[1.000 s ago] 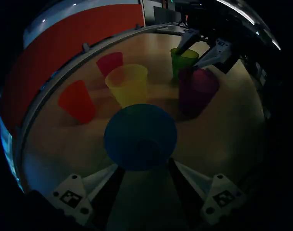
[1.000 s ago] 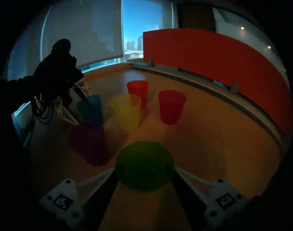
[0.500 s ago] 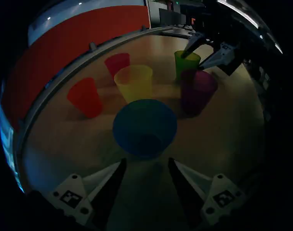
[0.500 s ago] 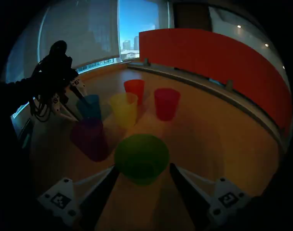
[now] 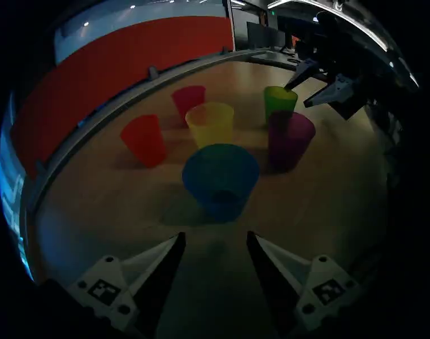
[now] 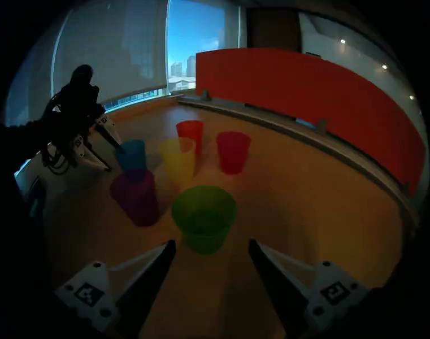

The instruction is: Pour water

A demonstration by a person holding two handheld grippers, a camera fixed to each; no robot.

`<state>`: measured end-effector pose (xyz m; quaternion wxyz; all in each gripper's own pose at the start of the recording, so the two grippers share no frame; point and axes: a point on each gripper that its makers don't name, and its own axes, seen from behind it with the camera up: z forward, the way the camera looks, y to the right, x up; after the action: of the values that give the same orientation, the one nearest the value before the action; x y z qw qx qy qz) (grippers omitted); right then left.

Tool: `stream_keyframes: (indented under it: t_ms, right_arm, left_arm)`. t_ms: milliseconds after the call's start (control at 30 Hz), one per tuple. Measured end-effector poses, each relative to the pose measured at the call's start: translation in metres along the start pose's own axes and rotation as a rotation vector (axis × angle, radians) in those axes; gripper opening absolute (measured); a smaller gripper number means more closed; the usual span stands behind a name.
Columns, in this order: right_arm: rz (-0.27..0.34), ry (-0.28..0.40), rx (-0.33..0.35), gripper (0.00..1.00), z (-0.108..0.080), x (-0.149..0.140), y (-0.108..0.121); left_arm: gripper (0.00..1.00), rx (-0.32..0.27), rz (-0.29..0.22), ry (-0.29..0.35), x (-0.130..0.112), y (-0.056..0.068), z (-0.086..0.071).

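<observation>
Wide and empty, left gripper [image 5: 215, 242] just short of upright blue cup [image 5: 220, 176]. Equally wide and empty, right gripper [image 6: 212, 248] just short of green cup [image 6: 204, 217]. Close by, purple cup [image 6: 137, 195] and yellow cup [image 6: 178, 159], upright on wooden table [image 6: 328, 226]. Along its far edge, red panel [image 6: 305, 85]; beyond, window [image 6: 193, 45] with skyline. Dim, so hard to tell whether any cup holds water

The right gripper [image 6: 212, 257] holds its fingers spread and empty. The green cup [image 6: 204, 217] stands upright on the wooden table [image 6: 328, 214], just ahead of the fingertips and not touching them. Beyond it the purple cup [image 6: 135, 195], blue cup [image 6: 130, 155], yellow cup [image 6: 178, 159], orange cup [image 6: 190, 134] and red cup [image 6: 233, 151] stand upright.
</observation>
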<state>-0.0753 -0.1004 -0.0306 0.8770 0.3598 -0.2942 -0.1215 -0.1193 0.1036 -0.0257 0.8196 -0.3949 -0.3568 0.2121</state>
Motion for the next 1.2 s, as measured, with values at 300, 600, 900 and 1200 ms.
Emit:
stream_keyframes:
  t_ms: [300, 600, 900, 1200]
  right_arm:
    - [0.013, 0.007, -0.045, 1.00, -0.024, -0.008, 0.002]
    - [0.038, 0.050, -0.092, 1.00, -0.035, -0.002, 0.002]
    - [0.063, 0.120, -0.163, 1.00, -0.051, 0.009, 0.006]
    - [0.092, 0.213, -0.286, 1.00, -0.068, 0.019, 0.028]
  left_arm:
    - [0.80, 0.036, -0.032, 0.036, -0.005, -0.002, -0.023]
    - [0.80, 0.097, -0.087, 0.118, 0.003, -0.005, -0.037]
    - [0.80, 0.209, -0.155, 0.220, 0.012, -0.019, -0.056]
    - [0.80, 0.359, -0.229, 0.372, 0.025, -0.044, -0.081]
